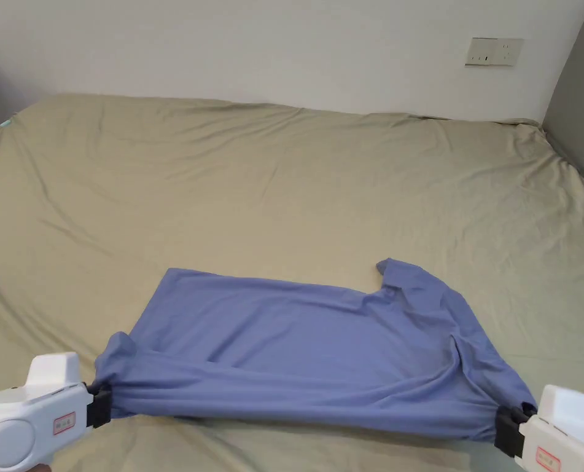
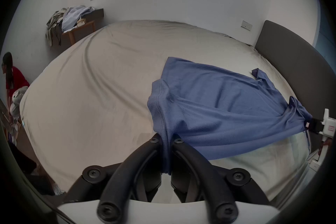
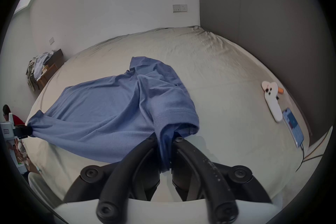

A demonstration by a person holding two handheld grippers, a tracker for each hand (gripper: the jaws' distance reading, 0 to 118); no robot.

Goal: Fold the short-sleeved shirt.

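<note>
A blue short-sleeved shirt point(image 1: 296, 350) lies spread across the near part of a beige bed, its near edge pulled taut and slightly lifted. My left gripper point(image 1: 100, 402) is shut on the shirt's near left corner by the hem; in the left gripper view the cloth point(image 2: 209, 104) runs down between both jaws of my left gripper point(image 2: 166, 140). My right gripper point(image 1: 508, 427) is shut on the near right end by a sleeve; in the right gripper view the sleeve fabric point(image 3: 174, 115) is bunched between the jaws of my right gripper point(image 3: 165, 138). The collar point(image 1: 395, 270) points toward the far side.
The bed sheet point(image 1: 284, 184) stretches wide and wrinkled beyond the shirt. A grey headboard point(image 3: 263, 37) stands on the right. A phone point(image 3: 293, 126) and a white device point(image 3: 271, 102) lie near it. A wooden table piled with clothes point(image 2: 71, 20) sits far left, a person point(image 2: 12, 78) beside the bed.
</note>
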